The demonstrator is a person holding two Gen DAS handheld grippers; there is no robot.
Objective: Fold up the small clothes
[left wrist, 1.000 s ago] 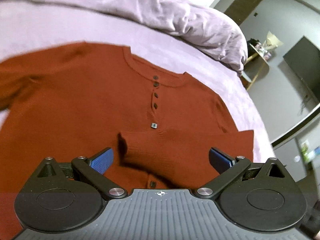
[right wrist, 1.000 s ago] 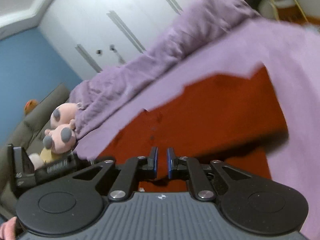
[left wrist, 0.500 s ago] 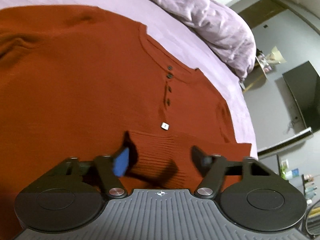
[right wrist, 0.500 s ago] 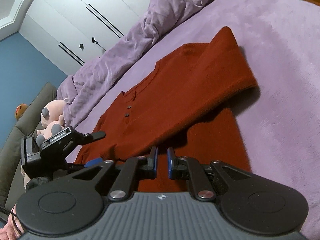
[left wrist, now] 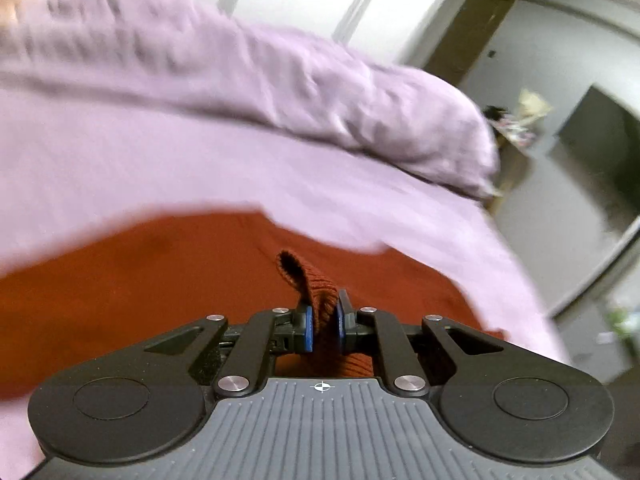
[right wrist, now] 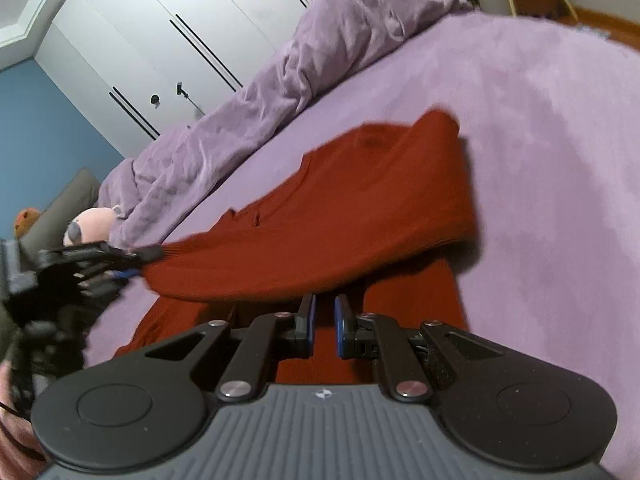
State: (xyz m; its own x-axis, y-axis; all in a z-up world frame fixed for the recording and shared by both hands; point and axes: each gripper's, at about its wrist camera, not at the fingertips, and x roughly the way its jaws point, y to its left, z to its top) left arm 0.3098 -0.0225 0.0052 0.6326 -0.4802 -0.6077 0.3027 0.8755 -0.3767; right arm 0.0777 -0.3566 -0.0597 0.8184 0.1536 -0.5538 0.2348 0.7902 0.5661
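Note:
A rust-red knit sweater (right wrist: pixel 344 208) lies on the purple bed (right wrist: pixel 552 168). My left gripper (left wrist: pixel 322 320) is shut on the ribbed sleeve cuff (left wrist: pixel 316 292) and holds it lifted above the sweater body (left wrist: pixel 140 280). In the right wrist view the left gripper (right wrist: pixel 100 268) shows at the left, pulling the sleeve (right wrist: pixel 248 268) across the sweater. My right gripper (right wrist: pixel 323 322) is shut with a narrow gap between the pads, empty, just above the sweater's lower part (right wrist: pixel 408 316).
A bunched purple duvet (left wrist: pixel 280 92) lies along the far side of the bed. A pink plush toy (right wrist: pixel 90 226) and a grey sofa (right wrist: pixel 64 204) are at the left. White wardrobe doors (right wrist: pixel 160 40) stand behind. The bed edge (left wrist: pixel 532 280) drops off at the right.
My left gripper closed on the sleeve cuff and lifted it, drawing the sleeve to the left across the sweater. The right gripper stayed shut and shifted slightly over the lower part.

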